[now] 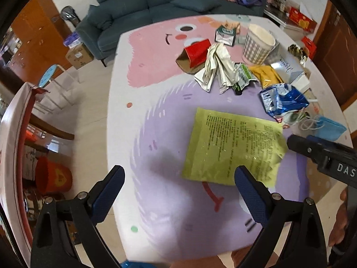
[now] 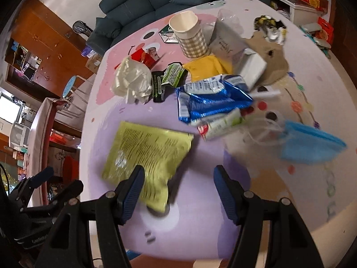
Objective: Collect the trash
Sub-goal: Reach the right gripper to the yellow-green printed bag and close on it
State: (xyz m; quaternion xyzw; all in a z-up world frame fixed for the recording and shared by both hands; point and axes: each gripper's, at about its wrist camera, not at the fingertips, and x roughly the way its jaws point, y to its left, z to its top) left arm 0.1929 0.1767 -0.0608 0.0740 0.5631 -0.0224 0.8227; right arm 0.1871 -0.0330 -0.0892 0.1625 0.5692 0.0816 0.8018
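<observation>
A flat yellow-green printed packet (image 1: 232, 147) lies on the pink and purple table mat (image 1: 156, 71); it also shows in the right wrist view (image 2: 147, 154). My left gripper (image 1: 178, 178) is open and empty, hovering just left of the packet's near edge. My right gripper (image 2: 177, 178) is open, with the packet's near corner lying between its fingers. Behind lie a blue foil bag (image 2: 209, 96), a blue face mask (image 2: 310, 145), a crumpled white bag (image 2: 131, 80), a green wrapper (image 2: 169, 76) and a yellow packet (image 2: 207, 67).
A checked paper cup (image 2: 191, 35) stands at the back of the table beside a red box (image 1: 196, 53) and brown paper (image 2: 270, 58). A dark sofa (image 1: 145, 6) is behind the table. An orange bucket (image 1: 53, 174) stands on the floor to the left.
</observation>
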